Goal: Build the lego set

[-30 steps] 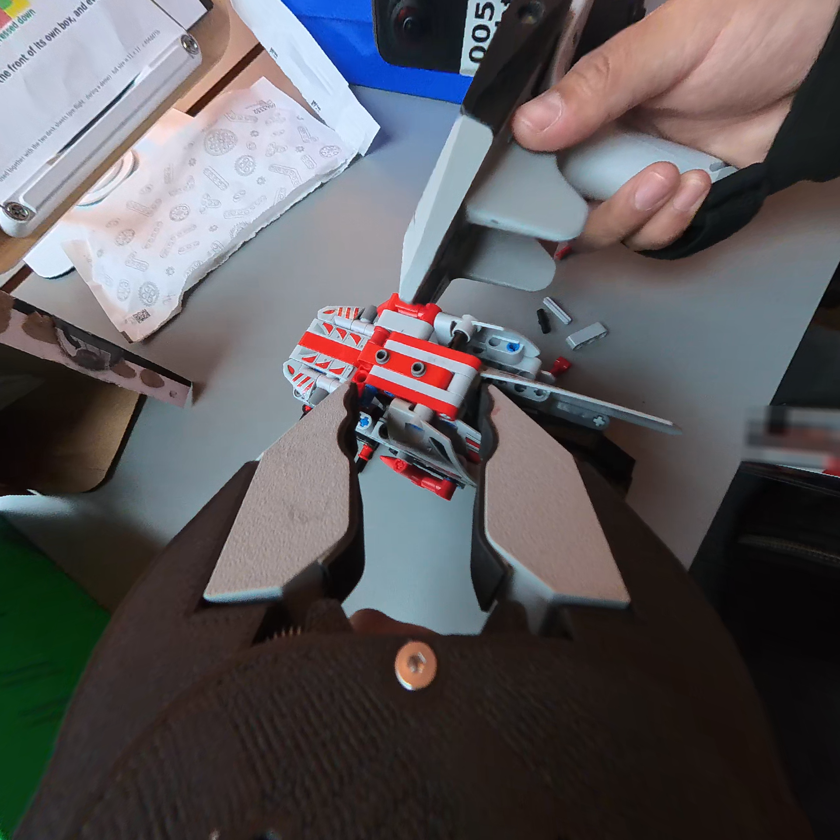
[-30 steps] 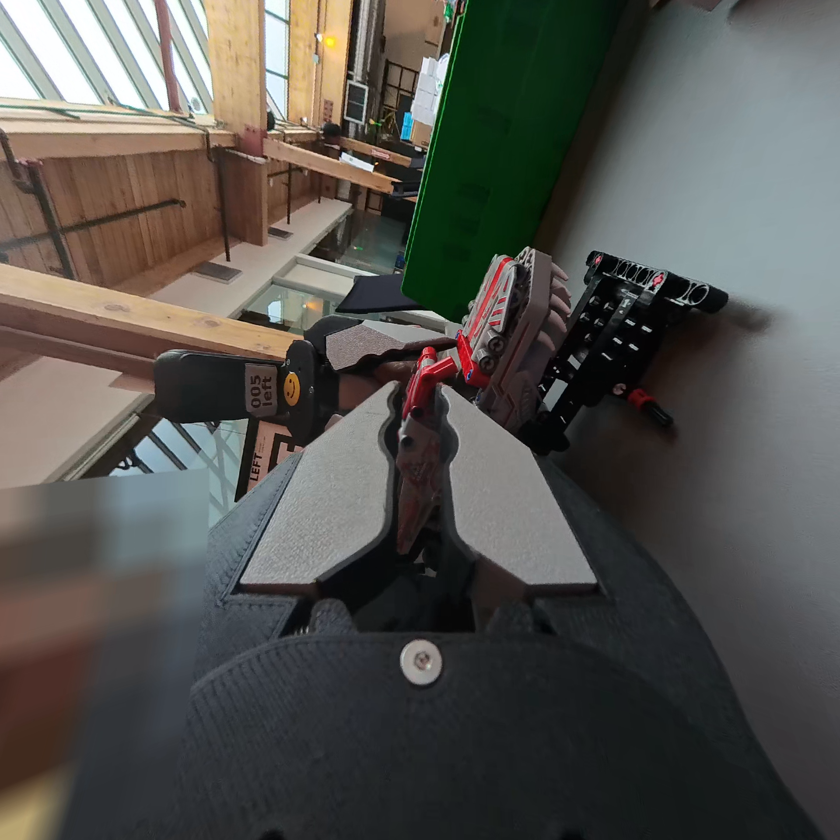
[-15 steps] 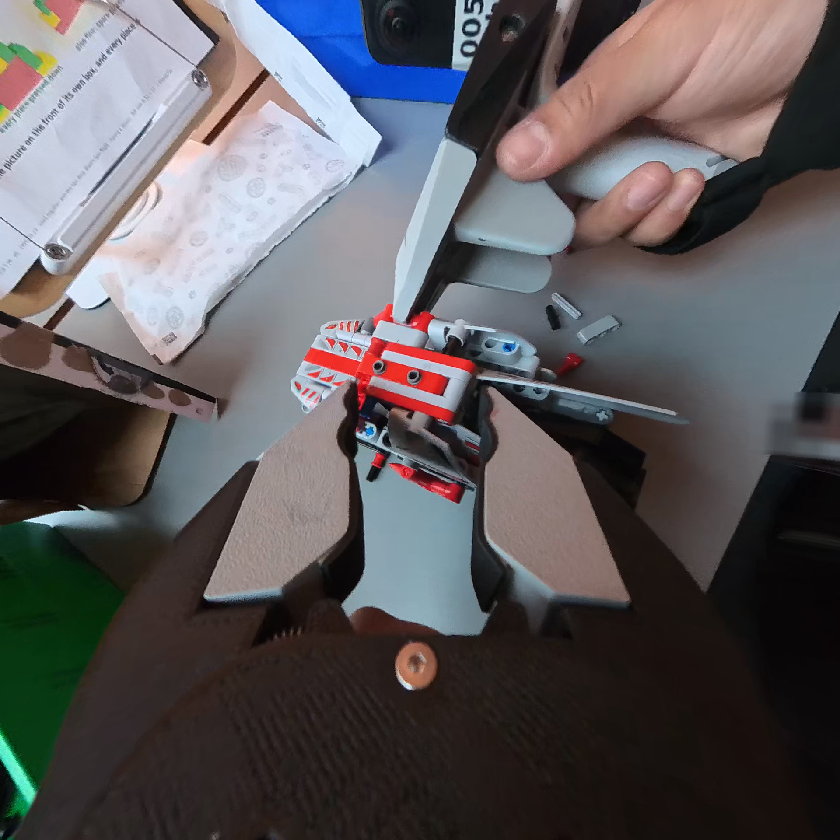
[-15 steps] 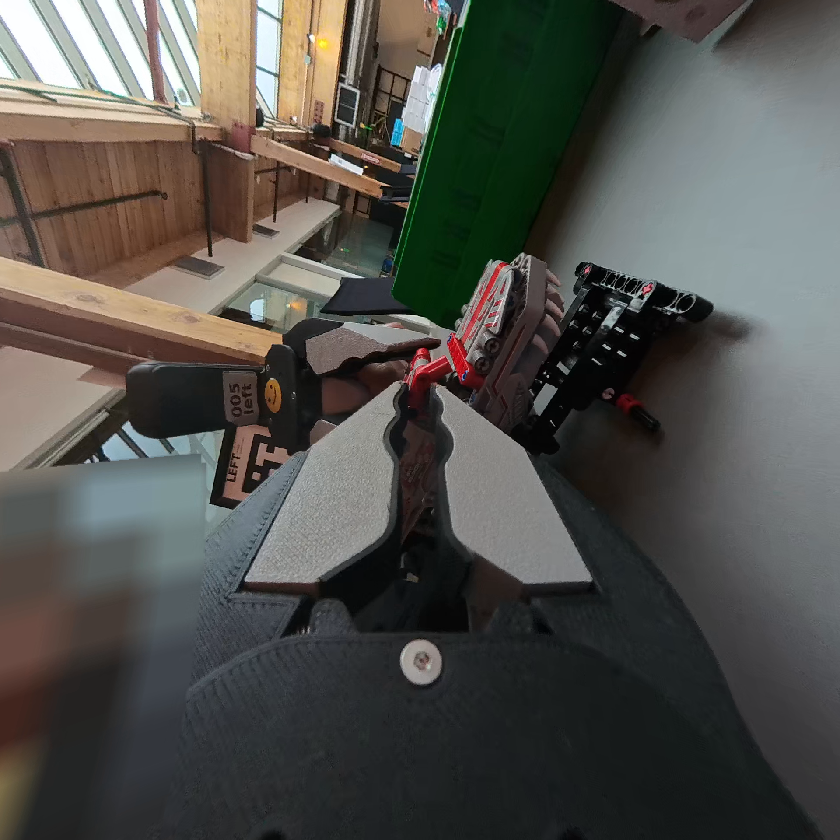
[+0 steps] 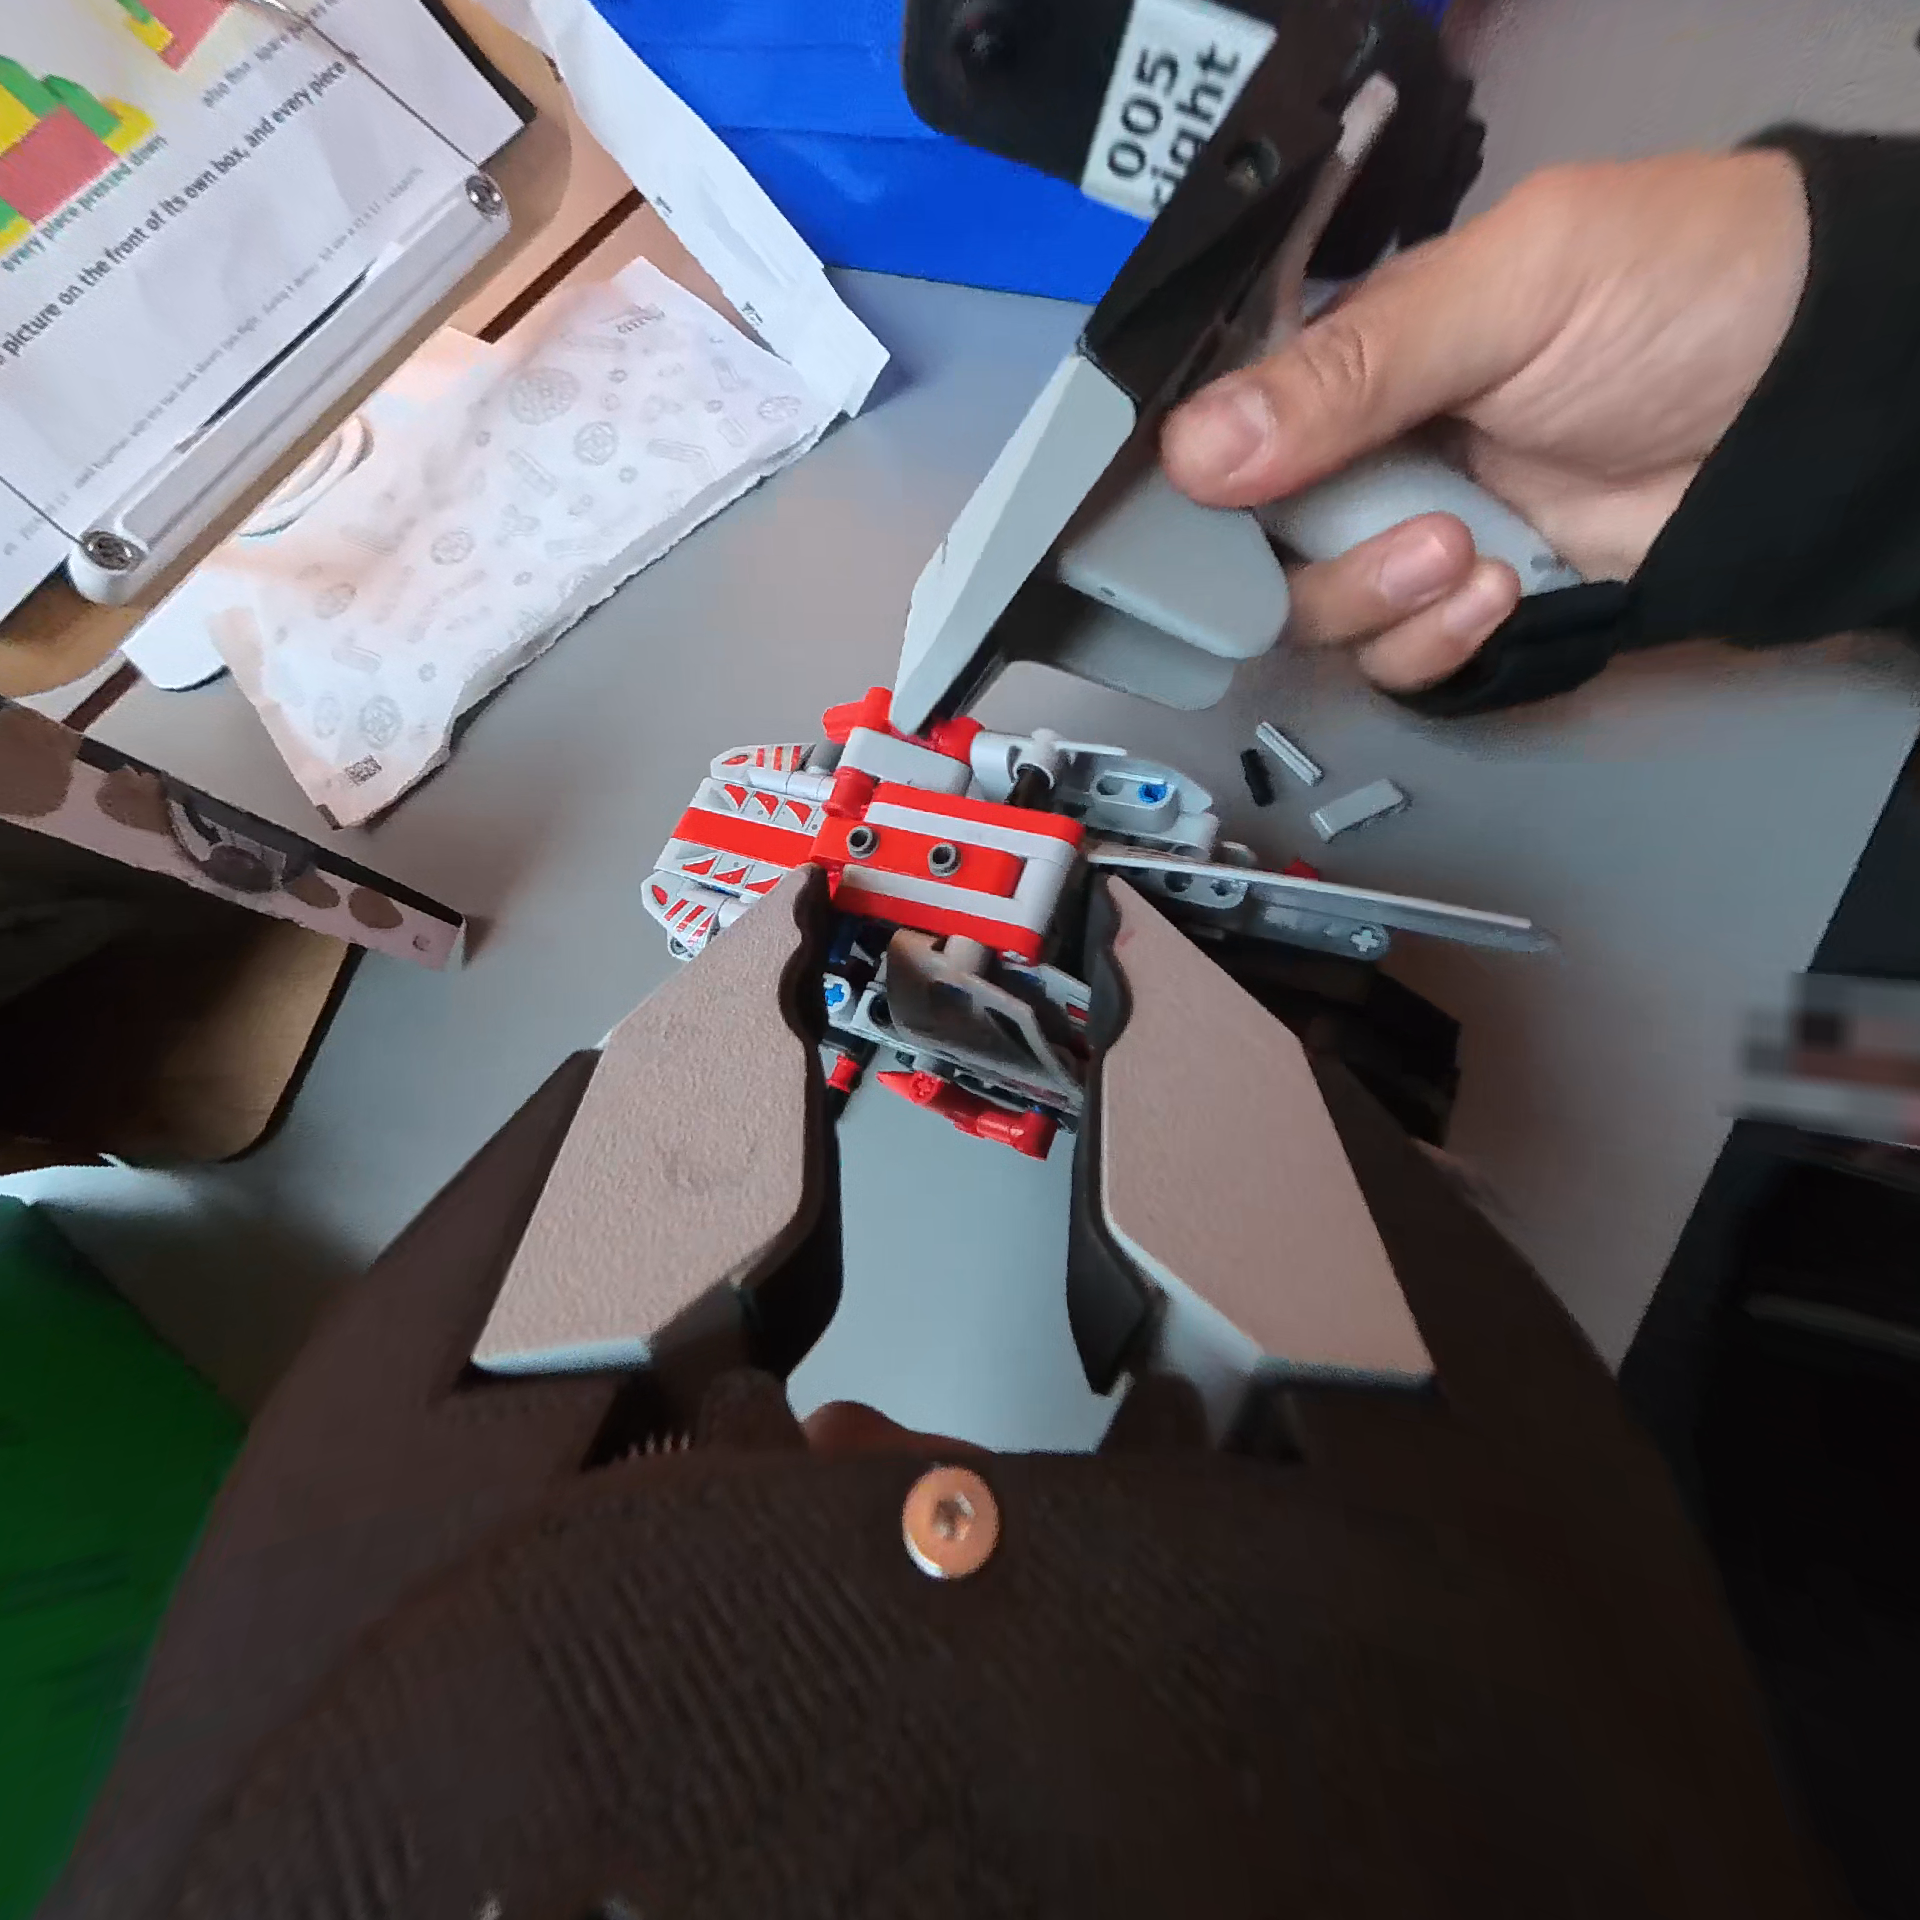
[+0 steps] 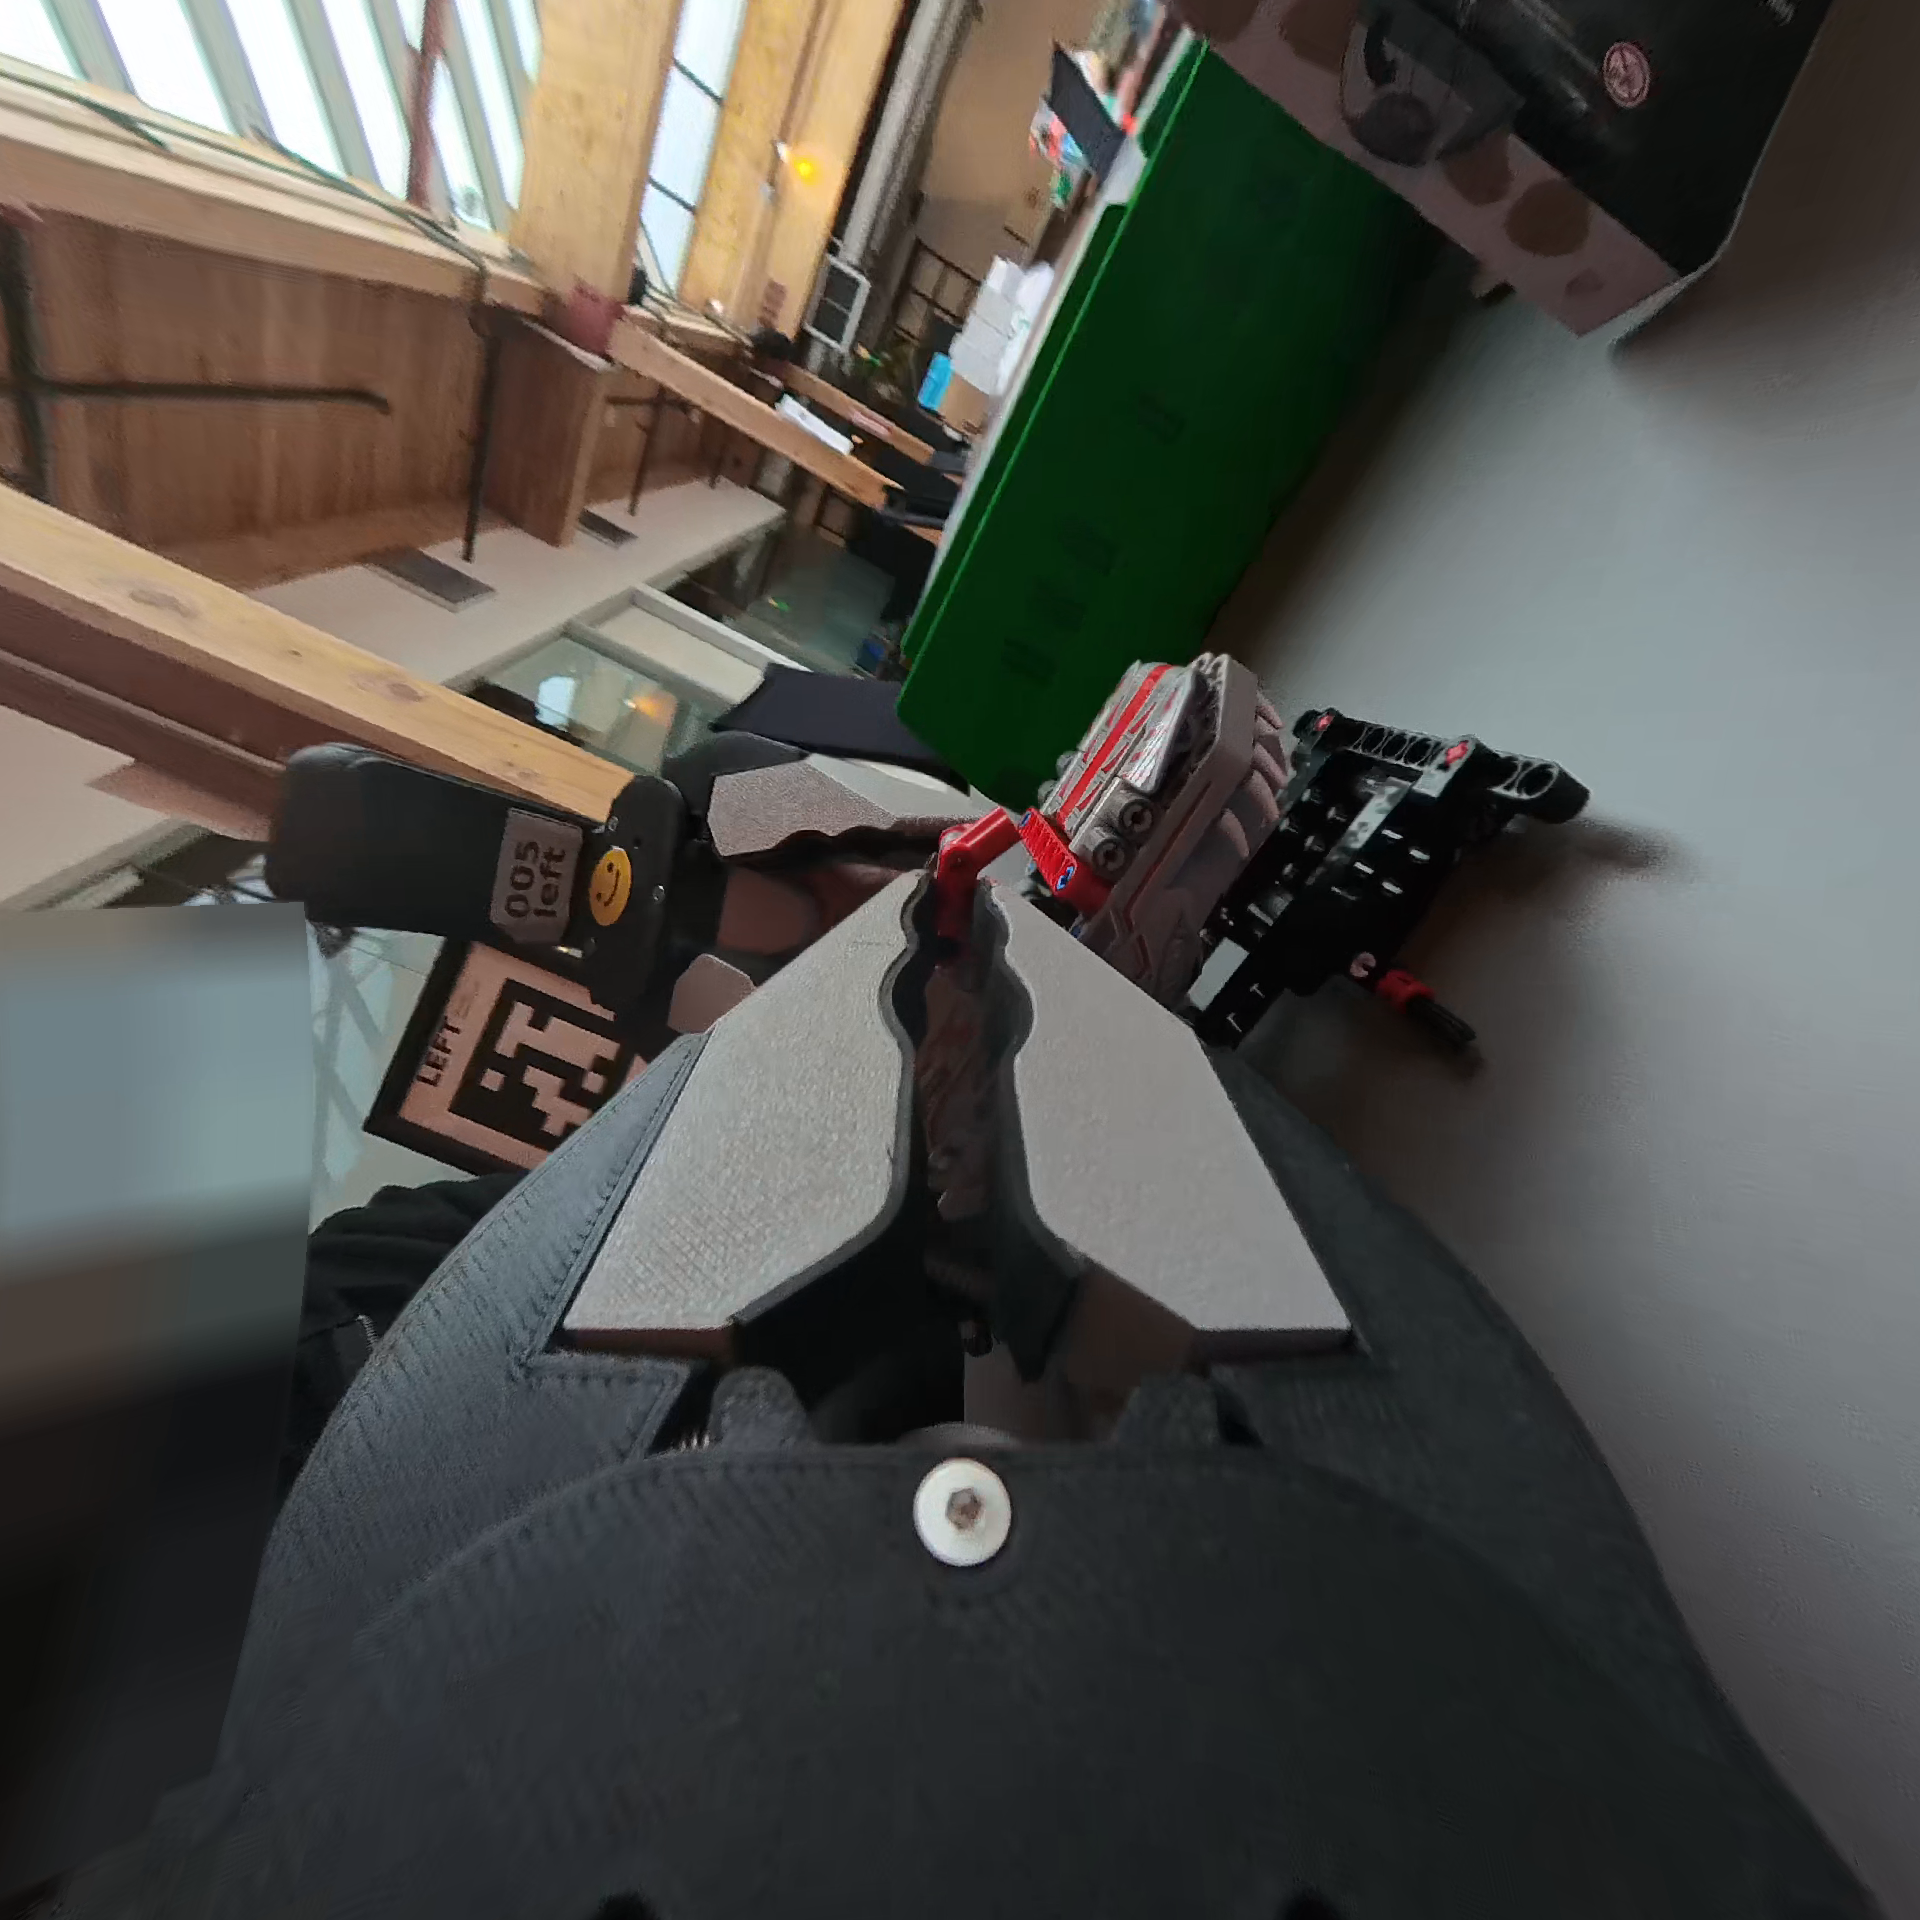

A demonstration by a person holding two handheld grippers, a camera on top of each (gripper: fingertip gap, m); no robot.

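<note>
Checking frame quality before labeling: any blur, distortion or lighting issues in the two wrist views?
Left wrist view: lego model fairly sharp, edges smeared, wide-angle bending, mosaic patch at right. Right wrist view: horizon tilted steeply, bright windows upper left, black frame casts a soft shadow on the grey table, large blurred patch at left.

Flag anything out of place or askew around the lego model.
Three small loose pieces lie scattered on the table right of the model, apart from it. A torn paper bag lies crumpled at upper left. The model itself looks intact, clamped by the left gripper and right gripper.
</note>
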